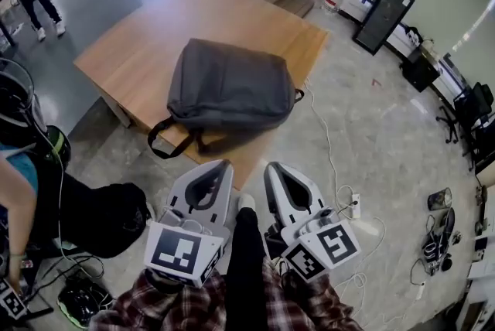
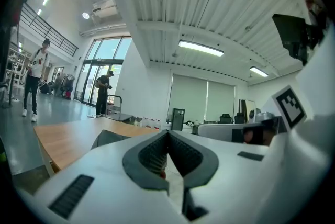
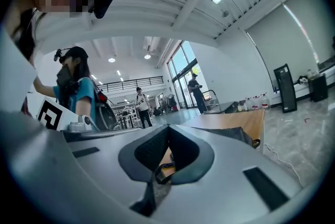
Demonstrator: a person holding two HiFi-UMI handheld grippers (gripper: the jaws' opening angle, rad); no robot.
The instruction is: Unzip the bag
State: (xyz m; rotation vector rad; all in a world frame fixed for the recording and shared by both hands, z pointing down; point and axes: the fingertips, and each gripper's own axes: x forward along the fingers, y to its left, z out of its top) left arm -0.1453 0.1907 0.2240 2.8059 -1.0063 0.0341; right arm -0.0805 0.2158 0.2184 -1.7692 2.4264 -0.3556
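A grey backpack (image 1: 228, 86) lies flat on the wooden table (image 1: 139, 35), its black straps (image 1: 166, 142) hanging over the near edge. No zipper pull can be made out. My left gripper (image 1: 224, 165) and right gripper (image 1: 272, 166) are held side by side close to my body, short of the table's near corner and apart from the bag. Both are shut with nothing between the jaws. In the left gripper view the gripper (image 2: 167, 134) points over the bag (image 2: 107, 138). In the right gripper view the gripper (image 3: 168, 127) has the bag (image 3: 233, 135) to its right.
A person in a teal shirt (image 1: 15, 190) stands at my left beside a black bag on the floor (image 1: 100, 217). White cables (image 1: 331, 140) and a power strip (image 1: 354, 206) lie on the floor to the right. A black panel (image 1: 384, 15) leans against the far wall.
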